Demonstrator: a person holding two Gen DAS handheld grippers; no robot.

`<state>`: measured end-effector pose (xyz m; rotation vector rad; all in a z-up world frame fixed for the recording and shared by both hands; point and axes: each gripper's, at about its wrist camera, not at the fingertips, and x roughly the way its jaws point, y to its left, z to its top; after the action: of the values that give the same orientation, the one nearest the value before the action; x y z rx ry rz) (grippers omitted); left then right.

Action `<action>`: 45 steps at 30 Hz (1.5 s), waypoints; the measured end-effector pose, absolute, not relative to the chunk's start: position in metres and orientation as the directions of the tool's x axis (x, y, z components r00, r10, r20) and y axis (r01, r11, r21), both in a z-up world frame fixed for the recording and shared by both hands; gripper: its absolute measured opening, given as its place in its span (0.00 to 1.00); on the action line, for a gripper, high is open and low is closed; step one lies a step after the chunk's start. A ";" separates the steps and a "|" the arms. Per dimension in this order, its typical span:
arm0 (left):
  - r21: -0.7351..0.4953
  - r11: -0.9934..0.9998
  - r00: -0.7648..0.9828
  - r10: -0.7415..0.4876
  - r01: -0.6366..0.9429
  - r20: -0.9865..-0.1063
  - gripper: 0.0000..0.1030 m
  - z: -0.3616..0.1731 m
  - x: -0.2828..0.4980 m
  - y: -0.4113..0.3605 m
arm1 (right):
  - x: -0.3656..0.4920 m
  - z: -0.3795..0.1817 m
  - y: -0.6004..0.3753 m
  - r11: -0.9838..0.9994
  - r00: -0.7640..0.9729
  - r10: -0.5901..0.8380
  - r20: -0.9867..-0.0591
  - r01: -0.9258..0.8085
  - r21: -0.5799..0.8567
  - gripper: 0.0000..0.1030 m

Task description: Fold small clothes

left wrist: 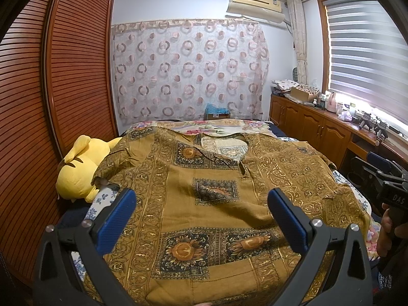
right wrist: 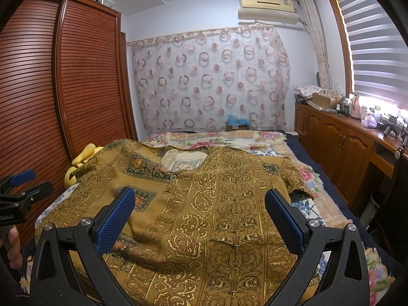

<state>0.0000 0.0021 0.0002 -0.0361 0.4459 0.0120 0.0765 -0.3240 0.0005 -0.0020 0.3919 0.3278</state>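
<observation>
A mustard-gold patterned short-sleeved shirt (left wrist: pixel 211 204) lies spread flat, front up, on the bed, neck opening away from me; it also fills the right wrist view (right wrist: pixel 216 216). My left gripper (left wrist: pixel 201 204) is open above the shirt's lower left half, touching nothing. My right gripper (right wrist: pixel 200 204) is open above the lower right half, empty. The right gripper shows at the right edge of the left wrist view (left wrist: pixel 382 178), and the left gripper at the left edge of the right wrist view (right wrist: pixel 23 186).
A yellow plush toy (left wrist: pixel 81 170) lies at the bed's left side under the left sleeve. The floral bedspread (right wrist: pixel 216 137) extends beyond the shirt. A slatted wooden wardrobe (left wrist: pixel 51 89) stands left; a cluttered wooden cabinet (right wrist: pixel 344 137) runs along the right.
</observation>
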 end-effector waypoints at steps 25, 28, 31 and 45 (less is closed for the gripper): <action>-0.031 0.999 0.903 0.004 -0.019 -0.430 1.00 0.000 0.000 0.002 | 0.078 -0.008 -0.327 0.947 0.873 0.315 -0.373 -0.315 0.063 1.00; -0.030 0.999 0.903 0.005 -0.020 -0.430 1.00 0.000 0.000 0.002 | 0.078 -0.009 -0.328 0.947 0.873 0.316 -0.373 -0.316 0.063 1.00; -0.031 0.999 0.903 0.004 -0.019 -0.430 1.00 0.000 0.000 0.002 | 0.078 -0.011 -0.328 0.947 0.873 0.316 -0.373 -0.315 0.063 1.00; -0.028 0.999 0.866 0.011 -0.029 -0.501 1.00 -0.019 0.021 0.022 | 0.093 -0.032 -0.323 0.930 0.830 0.351 -0.435 -0.362 0.059 1.00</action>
<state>0.0215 0.0215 -0.0192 -0.0354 0.5241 0.0208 0.0926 -0.3229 -0.0318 -0.0262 0.4560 0.3783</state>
